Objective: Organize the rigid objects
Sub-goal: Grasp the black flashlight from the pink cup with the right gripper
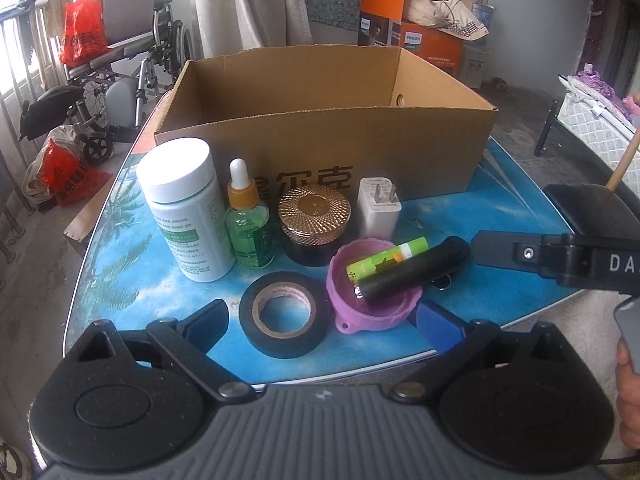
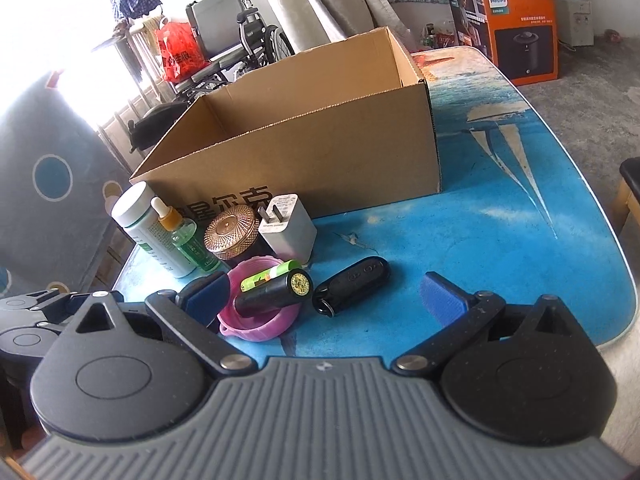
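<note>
With both sets of jaws spread wide and empty, the right gripper [image 2: 324,298] would do best to close across the black flashlight [image 2: 276,294], not along it. The flashlight lies across the pink lid [image 2: 260,326] on the worktop [image 2: 500,220], its long axis running from about 8 to 2 o'clock, tail cap nearest the right wrist camera. The left gripper [image 1: 320,316] hovers over the black tape roll [image 1: 284,314], and the cardboard box [image 2: 320,140] waits at 12 o'clock.

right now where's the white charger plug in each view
Left wrist view: the white charger plug stands centre frame, prongs up, against the cardboard box, right of the gold-lidded jar.
Right wrist view: it sits left of centre, again at the box front, right of the same jar, behind the pink bowl.
Shared landmark: the black printed characters on the box front, just left of the plug in both views.
</note>
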{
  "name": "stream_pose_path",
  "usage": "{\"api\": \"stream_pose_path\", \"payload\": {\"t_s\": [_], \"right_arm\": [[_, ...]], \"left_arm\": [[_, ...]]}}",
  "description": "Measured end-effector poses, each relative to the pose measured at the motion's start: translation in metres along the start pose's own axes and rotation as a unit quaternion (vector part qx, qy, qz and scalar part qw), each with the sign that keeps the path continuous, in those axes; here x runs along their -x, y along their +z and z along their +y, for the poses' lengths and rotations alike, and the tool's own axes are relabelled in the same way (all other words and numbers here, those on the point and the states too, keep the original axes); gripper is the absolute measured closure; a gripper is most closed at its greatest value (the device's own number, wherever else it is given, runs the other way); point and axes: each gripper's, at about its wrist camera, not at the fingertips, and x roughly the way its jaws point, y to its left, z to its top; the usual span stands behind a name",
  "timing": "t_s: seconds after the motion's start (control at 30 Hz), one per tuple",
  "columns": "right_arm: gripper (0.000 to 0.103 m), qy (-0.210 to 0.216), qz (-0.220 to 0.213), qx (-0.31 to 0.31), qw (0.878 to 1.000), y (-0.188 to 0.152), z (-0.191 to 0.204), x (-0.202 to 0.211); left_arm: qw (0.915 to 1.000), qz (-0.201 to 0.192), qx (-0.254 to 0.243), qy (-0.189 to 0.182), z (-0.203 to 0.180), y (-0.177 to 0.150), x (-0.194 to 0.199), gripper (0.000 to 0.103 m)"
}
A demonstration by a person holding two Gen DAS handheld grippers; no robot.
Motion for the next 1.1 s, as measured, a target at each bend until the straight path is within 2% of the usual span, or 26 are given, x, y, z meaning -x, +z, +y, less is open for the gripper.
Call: {"api": "stream_pose_path", "payload": {"t_s": [0.1,0.3,0.43,0.57,0.67,0.83,1.1], "right_arm": [[0.003,0.035,-0.002,-0.036,0.999,-0.004,-0.011,-0.006],[0.020,0.089,0.005,-0.066,0.994,-0.007,-0.017,-0.026],[0.034,0.094,0.025,-0.083,0.992,-0.009,-0.022,-0.048],[0.042,0.106,0.034,-0.097,0.989,-0.009,-0.027,-0.062],[0.052,0.112,0.043,-0.104,0.987,-0.009,-0.027,-0.068],[0.067,0.117,0.038,-0.094,0.988,-0.008,-0.023,-0.065],[0.077,0.115,0.025,-0.061,0.991,-0.005,-0.007,-0.053]], "left_arm": [[0.9993,-0.011,-0.024,-0.026,-0.008,0.001,-0.008,0.010],[0.9970,-0.008,-0.063,-0.045,-0.022,0.008,-0.024,0.030],[0.9957,-0.005,-0.077,-0.052,-0.031,0.011,-0.033,0.036],[0.9945,0.002,-0.091,-0.053,-0.035,0.011,-0.040,0.044],[0.9939,0.008,-0.097,-0.052,-0.036,0.011,-0.045,0.053],[0.9925,0.004,-0.108,-0.057,-0.038,0.011,-0.047,0.056],[0.9898,-0.005,-0.133,-0.051,-0.043,0.010,-0.045,0.059]]}}
